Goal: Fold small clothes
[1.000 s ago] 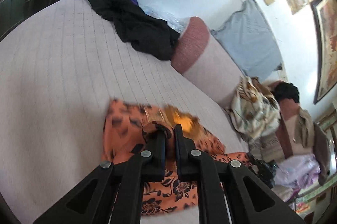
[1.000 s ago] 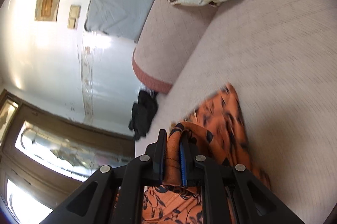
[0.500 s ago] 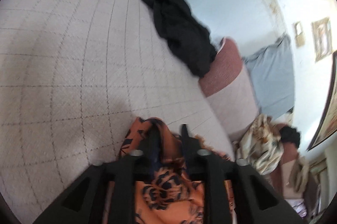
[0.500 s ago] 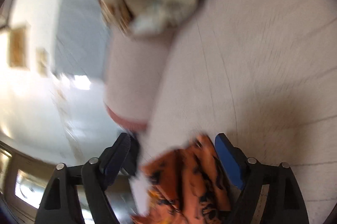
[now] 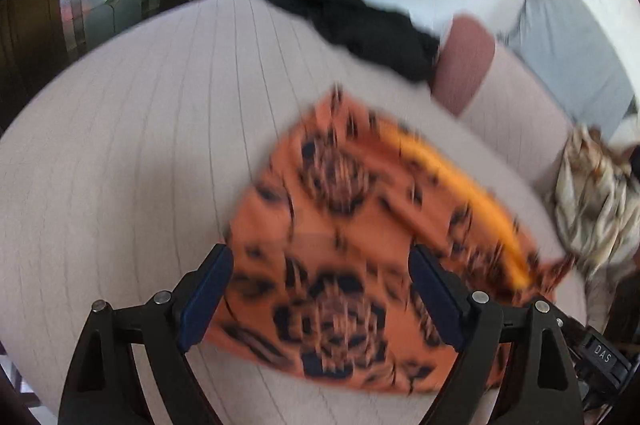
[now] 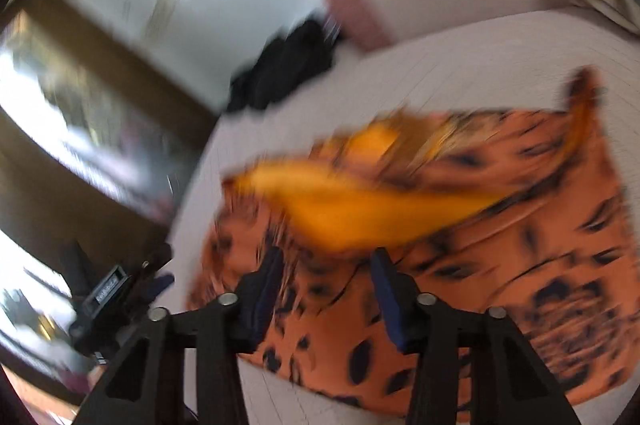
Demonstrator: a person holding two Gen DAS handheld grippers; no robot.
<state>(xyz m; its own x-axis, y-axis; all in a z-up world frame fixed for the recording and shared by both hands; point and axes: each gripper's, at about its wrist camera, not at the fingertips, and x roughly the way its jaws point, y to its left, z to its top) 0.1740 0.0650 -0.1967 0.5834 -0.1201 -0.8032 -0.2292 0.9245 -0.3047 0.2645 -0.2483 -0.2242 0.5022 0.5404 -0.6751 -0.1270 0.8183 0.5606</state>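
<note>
An orange garment with black flower print lies spread on the pale quilted bed, folded over with a plain orange-yellow edge showing along its far side. My left gripper is open just above its near edge, holding nothing. In the right wrist view the same garment lies flat with a yellow-orange flap blurred over it. My right gripper is open over the cloth, empty.
A black pile of clothes lies at the far side of the bed beside a pink bolster. A leaf-print cloth is heaped at the right. The other gripper's body shows at the left of the right wrist view.
Both grippers were shut on the orange garment a second ago. Both have opened and let it go, and it now lies spread on the bed. Both views are blurred by motion.
</note>
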